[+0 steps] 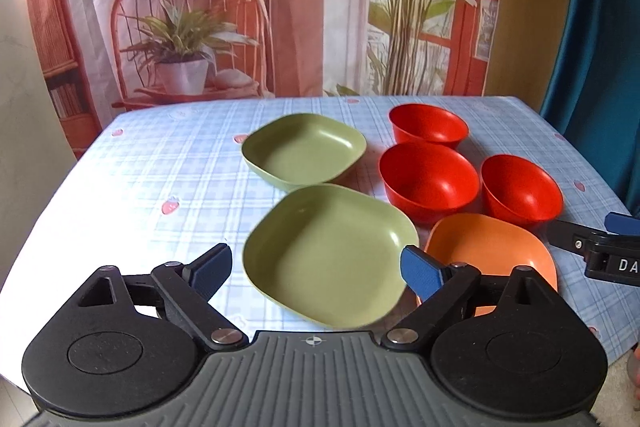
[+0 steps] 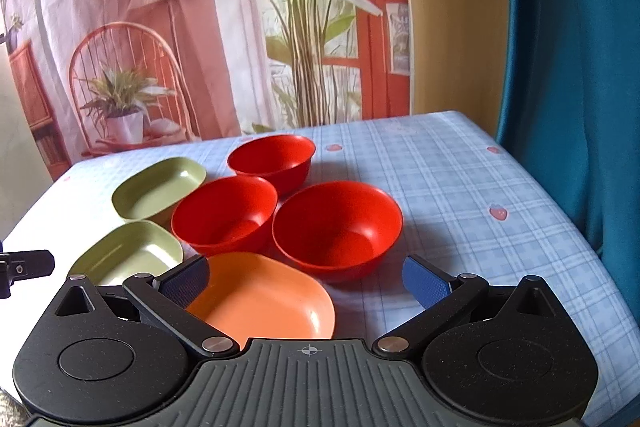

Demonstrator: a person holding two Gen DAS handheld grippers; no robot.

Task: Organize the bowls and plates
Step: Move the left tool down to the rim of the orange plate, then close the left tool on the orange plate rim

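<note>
Left gripper [image 1: 318, 273] stood wide open and held nothing, its blue pads [image 1: 210, 271] flanking the near green plate [image 1: 328, 255] without touching it. At about 12 o'clock from that plate lay the far green plate [image 1: 304, 149], just apart from it, both resting on the checked tablecloth [image 1: 160, 179]. At 3 o'clock from the far green plate sat three red bowls: the far bowl [image 1: 428, 125], the middle bowl [image 1: 428, 179] and, at 3 o'clock from the middle one, the right bowl [image 1: 520, 187]. An orange plate [image 1: 492, 247] lay at 6 o'clock from the bowls, just beside the near green plate. Right gripper [image 2: 306, 281] was likewise spread fully and empty, hovering over the orange plate's near edge, with the right bowl at 12 o'clock ahead. Behind the table hung a printed backdrop [image 1: 240, 7] and, at far right, a teal curtain [image 2: 568, 67].
</note>
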